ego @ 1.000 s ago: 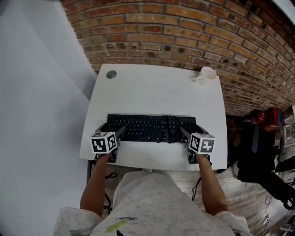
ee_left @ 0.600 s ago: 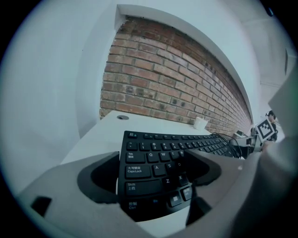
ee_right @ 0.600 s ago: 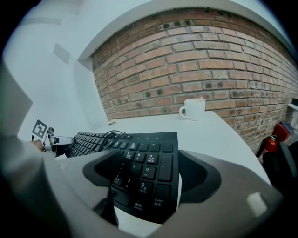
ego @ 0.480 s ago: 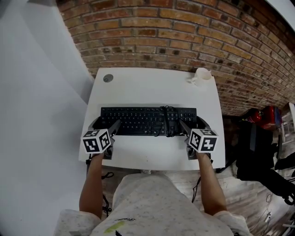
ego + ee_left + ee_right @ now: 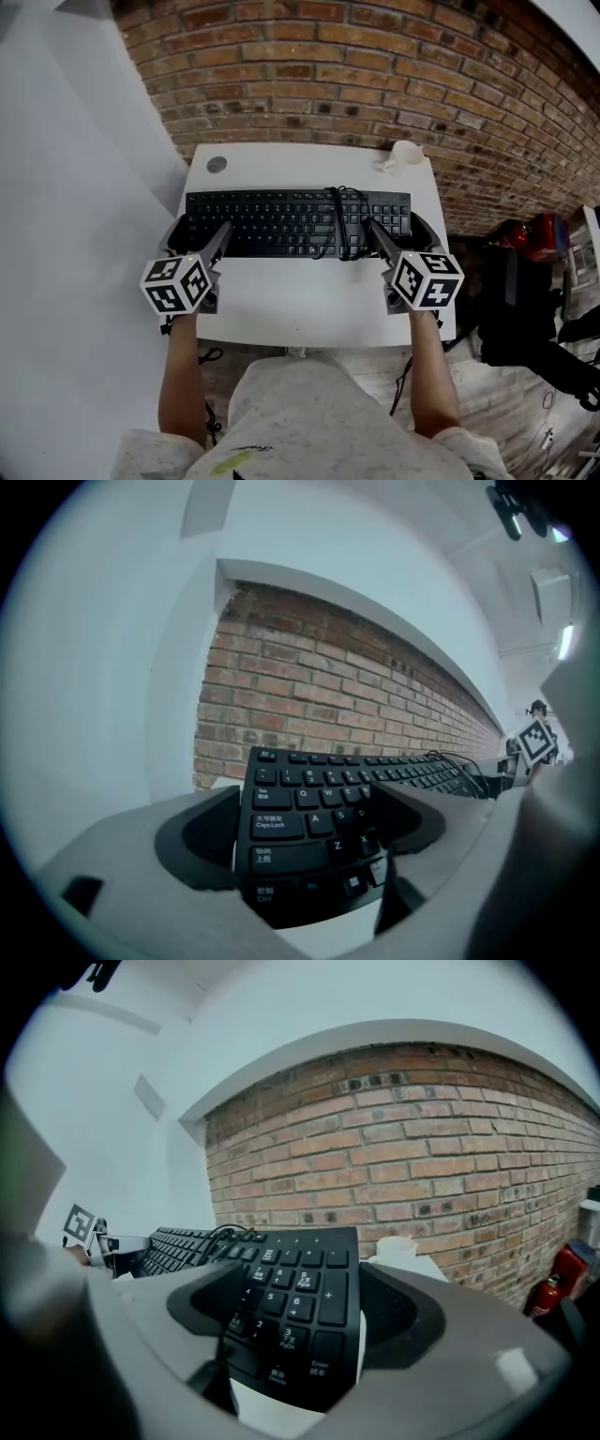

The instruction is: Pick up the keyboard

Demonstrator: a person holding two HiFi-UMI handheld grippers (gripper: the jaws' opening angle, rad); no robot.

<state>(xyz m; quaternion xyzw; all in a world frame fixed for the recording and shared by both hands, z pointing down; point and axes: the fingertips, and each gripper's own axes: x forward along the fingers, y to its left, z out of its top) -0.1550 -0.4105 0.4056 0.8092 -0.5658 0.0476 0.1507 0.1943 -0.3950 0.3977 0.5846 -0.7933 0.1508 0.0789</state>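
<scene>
The black keyboard (image 5: 281, 223) hangs level above the white table (image 5: 300, 309), held at both ends. My left gripper (image 5: 199, 234) is shut on its left end, and the left gripper view shows the jaws clamping the Caps Lock and Shift corner (image 5: 281, 841). My right gripper (image 5: 401, 234) is shut on the number-pad end (image 5: 300, 1302). The keyboard's cable (image 5: 342, 220) lies coiled over the keys, right of the middle.
A white cup (image 5: 405, 156) stands at the table's back right corner and a grey round grommet (image 5: 217, 164) sits at the back left. A brick wall (image 5: 375, 84) runs behind the table. A red extinguisher (image 5: 536, 234) and dark bags (image 5: 525, 319) lie on the floor to the right.
Both grippers have risen with the keyboard between them, so it now shows larger and farther up the head view, off the tabletop.
</scene>
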